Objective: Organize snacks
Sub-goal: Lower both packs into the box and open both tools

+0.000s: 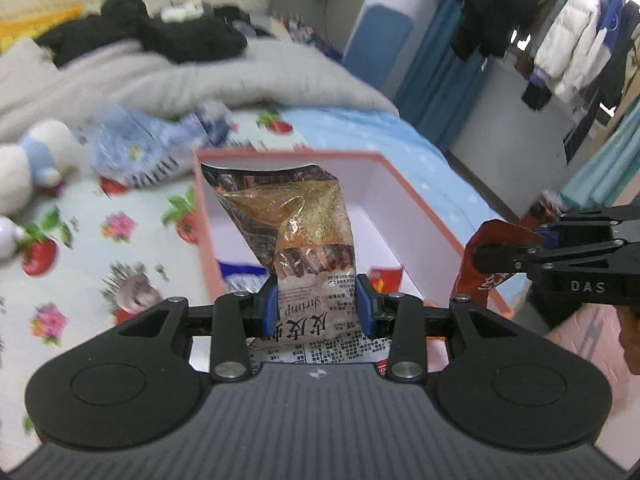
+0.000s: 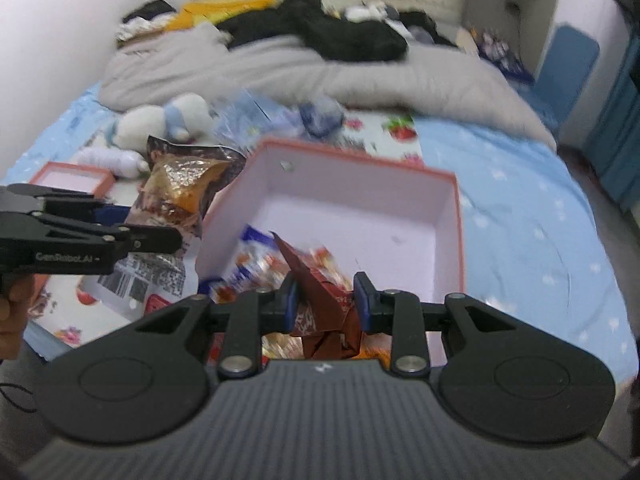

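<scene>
Box: open pink-rimmed cardboard box with white inside point(image 2: 400, 208) sits on the floral and blue bedsheet point(image 1: 80, 280); a few bright wrapped snacks point(image 2: 256, 264) already lie in its near corner
Left gripper point(image 1: 318, 304): blue pads pinch the printed lower end of a clear shrimp-snack bag with golden-brown contents point(image 1: 296, 220); bag stands upright in front of the box, seemingly lifted clear so it can go in
Right gripper point(image 2: 326, 304): jaws narrow, clamped on a crumpled dark-red foil packet point(image 2: 320, 300); held over the box's near edge, probably for a drop
Loose items: blurred blue-and-white packets point(image 1: 132, 148) wait beyond the box beside a white plush toy point(image 1: 32, 160); likely next
</scene>
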Available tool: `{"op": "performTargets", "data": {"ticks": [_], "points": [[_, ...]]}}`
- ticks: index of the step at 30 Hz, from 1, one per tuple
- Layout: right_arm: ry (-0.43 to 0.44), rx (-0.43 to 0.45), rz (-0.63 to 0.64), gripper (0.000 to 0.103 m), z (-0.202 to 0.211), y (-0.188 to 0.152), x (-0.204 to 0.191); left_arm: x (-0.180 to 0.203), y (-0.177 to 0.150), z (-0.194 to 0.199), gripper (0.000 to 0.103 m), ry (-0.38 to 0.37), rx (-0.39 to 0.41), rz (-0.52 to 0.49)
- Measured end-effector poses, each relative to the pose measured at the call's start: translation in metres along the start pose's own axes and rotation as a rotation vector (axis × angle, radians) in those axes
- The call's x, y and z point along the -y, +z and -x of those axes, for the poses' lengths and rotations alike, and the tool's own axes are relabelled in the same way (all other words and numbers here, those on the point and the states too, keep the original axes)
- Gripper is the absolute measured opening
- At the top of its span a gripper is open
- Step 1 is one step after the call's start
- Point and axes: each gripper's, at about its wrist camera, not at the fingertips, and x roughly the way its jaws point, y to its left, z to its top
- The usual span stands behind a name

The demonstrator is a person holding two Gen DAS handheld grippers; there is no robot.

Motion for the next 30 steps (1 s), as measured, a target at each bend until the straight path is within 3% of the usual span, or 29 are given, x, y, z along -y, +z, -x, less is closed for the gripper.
{"op": "performTargets", "data": {"ticks": [6, 16, 30], "points": [[-0.015, -0.059, -0.085, 0.032, -0.034, -0.008, 0.026, 0.002, 0.006, -0.049, 0.044, -0.024, -0.109, 0.017], [-0.036, -0.146, -0.145, 0.032, -0.086, -0.016, 0.046, 0.009, 0.021, -0.123, 0.044, 0.029, -0.223, -0.006], [-0.010, -0.148, -0.214, 0.033, -0.110, -0.022, 0.057, 0.010, 0.019, -0.161, 0.044, 0.040, -0.286, 0.000]]}}
